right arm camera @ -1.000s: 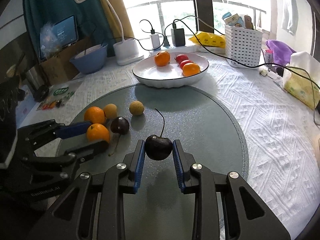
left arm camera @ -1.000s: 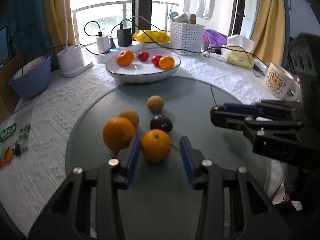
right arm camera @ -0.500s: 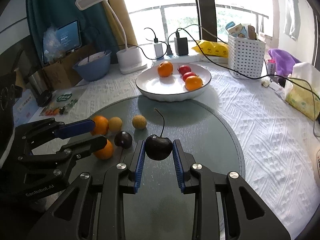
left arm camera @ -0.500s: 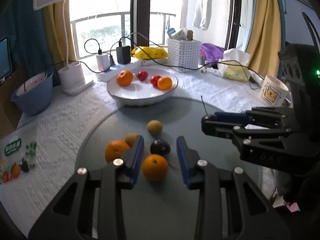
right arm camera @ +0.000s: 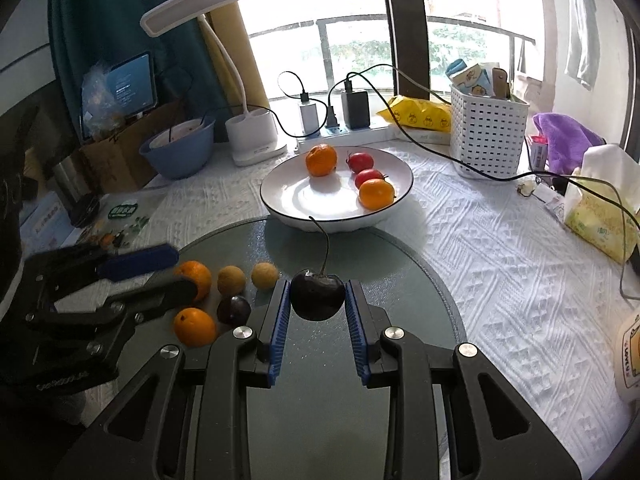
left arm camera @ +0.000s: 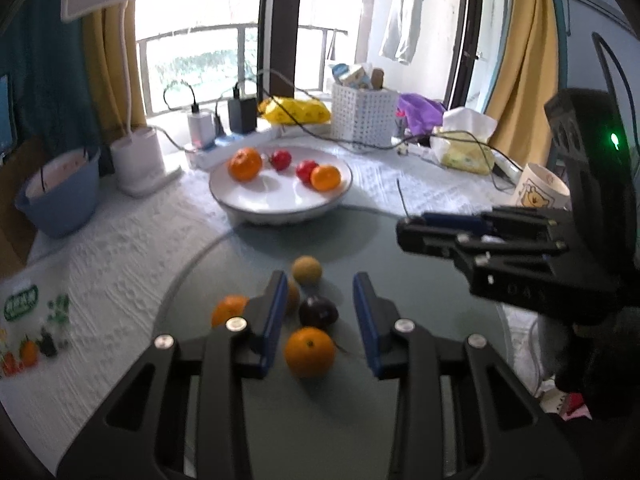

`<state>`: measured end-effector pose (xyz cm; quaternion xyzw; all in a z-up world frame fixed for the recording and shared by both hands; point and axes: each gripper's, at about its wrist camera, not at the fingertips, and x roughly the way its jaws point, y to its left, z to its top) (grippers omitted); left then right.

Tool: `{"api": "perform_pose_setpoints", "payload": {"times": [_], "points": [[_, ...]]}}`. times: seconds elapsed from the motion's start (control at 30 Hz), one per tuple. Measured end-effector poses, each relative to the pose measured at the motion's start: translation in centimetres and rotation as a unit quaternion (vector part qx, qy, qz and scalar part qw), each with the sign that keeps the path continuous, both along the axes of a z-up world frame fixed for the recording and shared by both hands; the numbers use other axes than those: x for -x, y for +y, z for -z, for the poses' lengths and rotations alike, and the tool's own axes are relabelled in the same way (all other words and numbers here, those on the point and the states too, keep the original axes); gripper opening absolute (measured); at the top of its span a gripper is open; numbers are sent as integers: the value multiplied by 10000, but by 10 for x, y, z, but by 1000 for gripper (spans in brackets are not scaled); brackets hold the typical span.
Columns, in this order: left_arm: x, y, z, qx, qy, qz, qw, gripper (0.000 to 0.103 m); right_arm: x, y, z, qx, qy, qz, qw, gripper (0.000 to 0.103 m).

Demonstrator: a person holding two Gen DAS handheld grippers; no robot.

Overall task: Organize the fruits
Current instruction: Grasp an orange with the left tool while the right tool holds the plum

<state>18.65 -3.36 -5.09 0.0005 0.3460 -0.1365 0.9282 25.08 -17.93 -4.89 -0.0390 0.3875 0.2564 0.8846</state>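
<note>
Here, right gripper (right arm camera: 317, 298) fingers (right arm camera: 280, 320) clamping dark cherry (right arm camera: 317, 295), left gripper (left arm camera: 320, 312) parted, empty

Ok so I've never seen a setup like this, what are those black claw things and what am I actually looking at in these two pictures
The black claws are two hand-held grippers, each with two blue-padded fingers; a person carries one in each hand. Each picture comes from a wide-angle camera on one gripper, looking forward along its fingers, so each view also catches the other gripper from the side.

In the right camera's view, the right gripper is shut on a dark cherry with a long stem, lifted off the table. In the left camera's view, the left gripper is open and holds nothing.

On the round glass mat lie two oranges, a dark plum and two small tan fruits. Behind it, a white plate holds two oranges and two small red fruits.
</note>
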Motion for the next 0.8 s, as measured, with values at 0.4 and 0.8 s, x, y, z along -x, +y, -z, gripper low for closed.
{"api": "perform_pose_setpoints", "payload": {"times": [0.4, 0.8], "points": [[4, 1, 37, -171, 670, -134, 9975, 36, 8, 1, 9, 40, 119, -5, 9999, 30], [4, 3, 28, -207, 399, -144, 9989, 33, 9, -1, 6, 64, 76, 51, 9999, 30]]}}
